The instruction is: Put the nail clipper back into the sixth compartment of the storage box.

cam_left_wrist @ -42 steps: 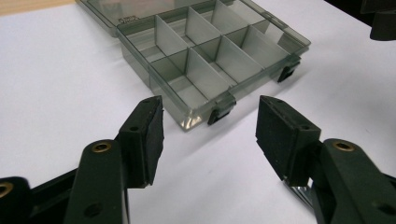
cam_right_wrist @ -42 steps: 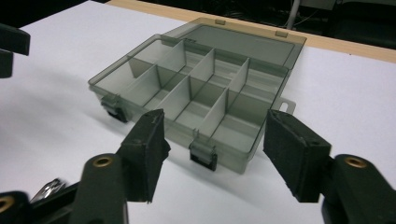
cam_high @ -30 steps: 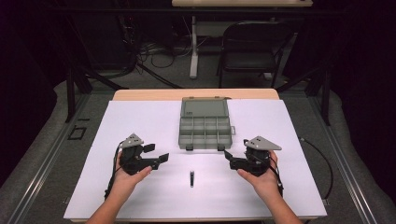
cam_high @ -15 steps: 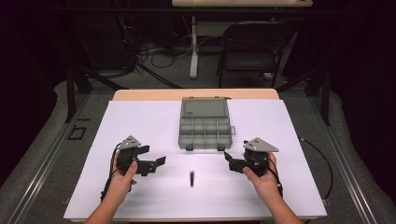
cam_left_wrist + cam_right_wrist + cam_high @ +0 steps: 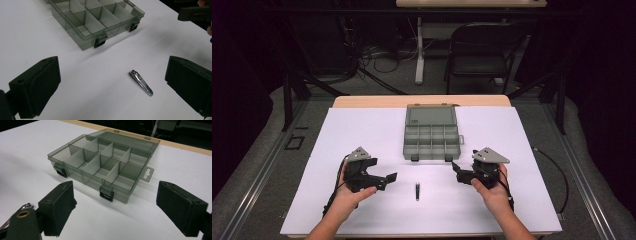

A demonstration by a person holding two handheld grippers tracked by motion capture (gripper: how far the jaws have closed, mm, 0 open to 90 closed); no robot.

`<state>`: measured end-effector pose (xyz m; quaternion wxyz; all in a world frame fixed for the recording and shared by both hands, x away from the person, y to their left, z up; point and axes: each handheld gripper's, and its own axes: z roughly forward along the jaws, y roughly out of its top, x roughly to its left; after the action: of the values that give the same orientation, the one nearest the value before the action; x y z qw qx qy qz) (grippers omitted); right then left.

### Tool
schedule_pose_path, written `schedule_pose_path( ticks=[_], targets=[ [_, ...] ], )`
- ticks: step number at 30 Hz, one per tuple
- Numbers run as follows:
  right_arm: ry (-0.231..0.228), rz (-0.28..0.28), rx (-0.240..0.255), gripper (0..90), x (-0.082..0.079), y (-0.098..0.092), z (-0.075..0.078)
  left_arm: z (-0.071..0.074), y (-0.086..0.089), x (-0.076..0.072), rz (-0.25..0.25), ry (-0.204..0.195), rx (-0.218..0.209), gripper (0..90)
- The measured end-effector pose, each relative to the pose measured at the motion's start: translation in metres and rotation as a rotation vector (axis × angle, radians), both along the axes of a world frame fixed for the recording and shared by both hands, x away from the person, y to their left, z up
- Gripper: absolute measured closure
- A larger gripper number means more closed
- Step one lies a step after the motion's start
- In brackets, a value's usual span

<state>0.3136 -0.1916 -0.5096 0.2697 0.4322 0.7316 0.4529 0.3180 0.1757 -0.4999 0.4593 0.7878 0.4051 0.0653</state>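
A small chrome nail clipper (image 5: 417,191) lies flat on the white table top between my two hands; it is also seen in the left gripper view (image 5: 140,82). A smoky clear compartment box (image 5: 432,137) stands open behind it, its cells empty (image 5: 105,167). My left gripper (image 5: 384,181) is left of the clipper and points at it. Its jaws have just been opening and stand wide apart (image 5: 112,61) with nothing gripped. My right gripper (image 5: 458,172) is open to the right of the clipper, facing the box front (image 5: 115,185).
A white sheet (image 5: 362,130) covers the table, with a wooden edge (image 5: 422,101) at the back. Beyond the table stand a black chair (image 5: 482,50) and a table leg with cables on the floor. The right gripper's jaw (image 5: 195,13) shows in the left gripper view's top right.
The left gripper's jaws have spread wider and the hand has shifted slightly toward the near edge. The right hand, the clipper and the box have not moved.
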Motion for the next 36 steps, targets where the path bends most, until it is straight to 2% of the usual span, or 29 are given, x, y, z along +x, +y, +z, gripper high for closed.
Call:
schedule_pose_path(
  ticks=[2, 4, 7, 10, 11, 14, 18, 24, 30, 33, 34, 35, 36],
  targets=[
    [0.005, 0.003, -0.012, 14.5, -0.002, 0.000, 0.000, 0.000, -0.002, -0.001, -0.001, 0.007, 0.005, 0.2],
    [-0.012, -0.003, -0.035, 14.5, -0.005, 0.000, 0.001, 0.001, -0.010, -0.002, -0.014, 0.021, 0.012, 0.3],
    [-0.023, -0.004, -0.031, 14.5, -0.007, 0.000, 0.003, 0.002, -0.018, -0.002, -0.021, 0.020, 0.023, 0.3],
    [-0.035, 0.000, -0.033, 14.5, -0.007, 0.000, 0.004, 0.002, -0.032, -0.002, -0.039, 0.025, 0.061, 0.5],
    [-0.034, 0.000, -0.031, 14.5, -0.007, 0.000, 0.004, 0.002, -0.040, -0.002, -0.054, 0.027, 0.084, 0.7],
    [-0.016, 0.004, -0.024, 14.5, -0.006, 0.000, 0.002, 0.001, -0.052, -0.001, -0.078, 0.023, 0.099, 2.6],
    [-0.015, -0.002, -0.020, 14.6, -0.005, -0.001, 0.001, -0.003, -0.065, 0.000, -0.096, 0.030, 0.121, 6.8],
    [-0.011, 0.001, -0.021, 14.6, -0.005, -0.001, 0.001, -0.009, -0.071, 0.001, -0.103, 0.040, 0.131, 14.9],
    [-0.013, 0.003, -0.021, 14.7, -0.006, 0.000, 0.001, -0.011, -0.071, -0.001, -0.097, 0.040, 0.134, 16.7],
    [-0.011, 0.007, -0.024, 14.7, -0.006, 0.000, 0.000, -0.013, -0.071, -0.002, -0.101, 0.039, 0.140, 24.8],
    [-0.010, 0.007, -0.025, 14.7, -0.006, 0.000, 0.000, -0.014, -0.072, -0.003, -0.102, 0.039, 0.143, 24.8],
    [-0.016, 0.005, -0.022, 14.7, -0.005, 0.001, -0.001, -0.016, -0.073, -0.004, -0.101, 0.039, 0.146, 28.9],
    [-0.006, 0.006, -0.027, 14.7, -0.006, 0.001, -0.001, -0.016, -0.074, -0.005, -0.104, 0.041, 0.149, 38.1]
  ],
)
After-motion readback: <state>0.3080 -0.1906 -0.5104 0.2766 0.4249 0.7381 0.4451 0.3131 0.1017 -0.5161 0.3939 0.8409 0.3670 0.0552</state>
